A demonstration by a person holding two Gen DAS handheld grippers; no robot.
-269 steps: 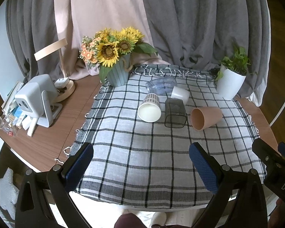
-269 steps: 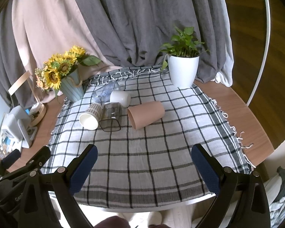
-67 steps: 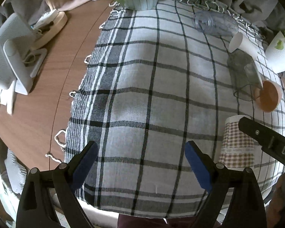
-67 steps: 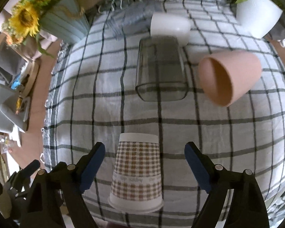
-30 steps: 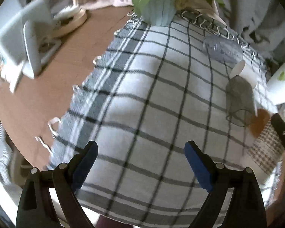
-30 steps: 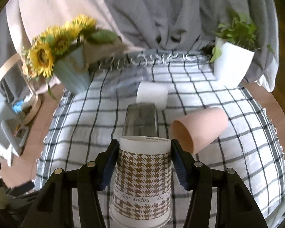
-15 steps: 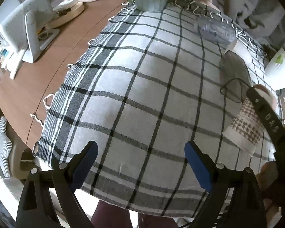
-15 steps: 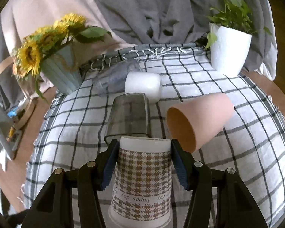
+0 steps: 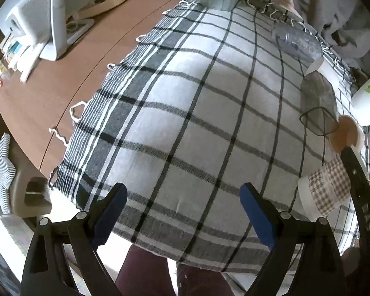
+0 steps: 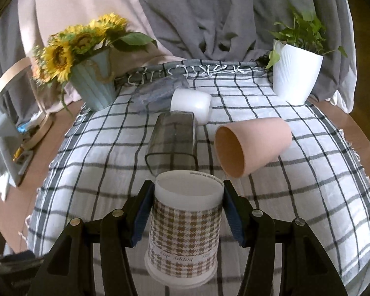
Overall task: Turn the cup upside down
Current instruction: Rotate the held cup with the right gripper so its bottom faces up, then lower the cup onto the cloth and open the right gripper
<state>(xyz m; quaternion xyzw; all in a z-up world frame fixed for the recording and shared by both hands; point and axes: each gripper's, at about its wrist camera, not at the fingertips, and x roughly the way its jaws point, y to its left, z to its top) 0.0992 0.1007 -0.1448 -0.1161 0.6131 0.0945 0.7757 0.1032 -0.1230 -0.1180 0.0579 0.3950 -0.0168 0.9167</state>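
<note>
My right gripper [image 10: 187, 214] is shut on a brown houndstooth paper cup [image 10: 185, 231], which is upside down with its rim toward the cloth. The same cup [image 9: 325, 190] shows at the right edge of the left wrist view, held by the right gripper's arm. My left gripper [image 9: 182, 214] is open and empty above the front edge of the checked cloth [image 9: 185, 113]. A smoky square glass [image 10: 172, 143], a pink cup [image 10: 251, 145], a white cup [image 10: 191, 103] and a clear cup [image 10: 160, 91] lie on their sides behind.
A sunflower vase [image 10: 93, 83] stands at the back left and a white plant pot [image 10: 296, 74] at the back right. A white device [image 9: 44, 29] and small items sit on the bare wood table [image 9: 49, 93] to the left.
The right gripper, shut on the houndstooth cup since about a second ago, has eased down and back slightly. The left gripper has stayed open and drifted a little over the cloth's front edge.
</note>
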